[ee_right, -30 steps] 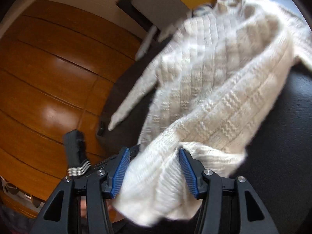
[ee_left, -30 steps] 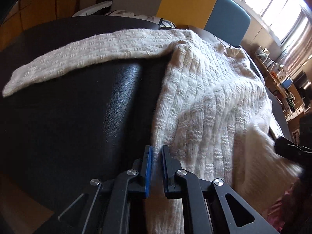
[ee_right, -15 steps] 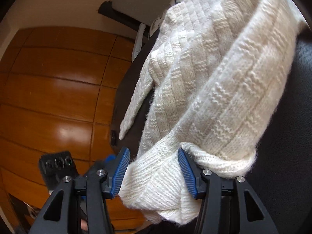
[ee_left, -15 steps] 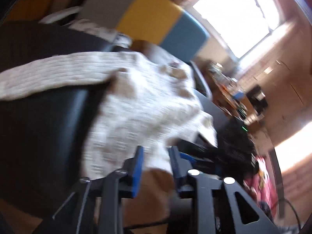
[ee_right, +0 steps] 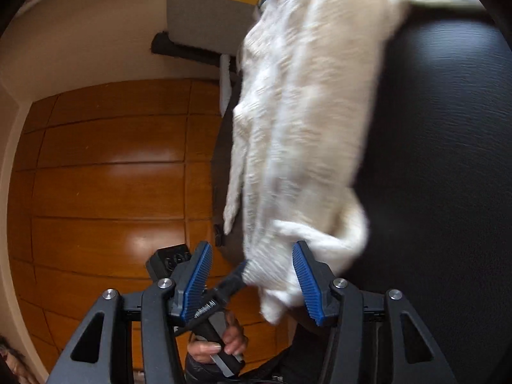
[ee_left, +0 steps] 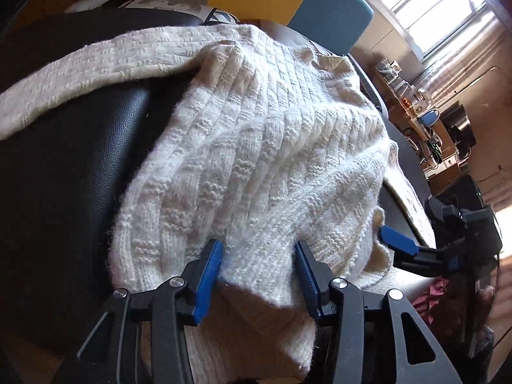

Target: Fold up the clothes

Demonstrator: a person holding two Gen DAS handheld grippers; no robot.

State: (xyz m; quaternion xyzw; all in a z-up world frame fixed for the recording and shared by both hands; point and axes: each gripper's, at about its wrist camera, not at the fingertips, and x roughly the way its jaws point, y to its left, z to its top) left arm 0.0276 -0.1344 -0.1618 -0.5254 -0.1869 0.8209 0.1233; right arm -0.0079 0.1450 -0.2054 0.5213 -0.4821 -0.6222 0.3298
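The black leather surface (ee_left: 80, 166) carries the cream knitted sweater (ee_left: 256, 147), one sleeve stretched out beside the body. The sweater's folded hem bunches between the spread, released fingers of the left gripper (ee_left: 259, 275); the right gripper (ee_right: 252, 278), also open, straddles its corner.

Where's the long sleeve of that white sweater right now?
In the left wrist view the sleeve stretches out to the left across the black leather surface, away from the sweater body bunched in front of the left gripper.
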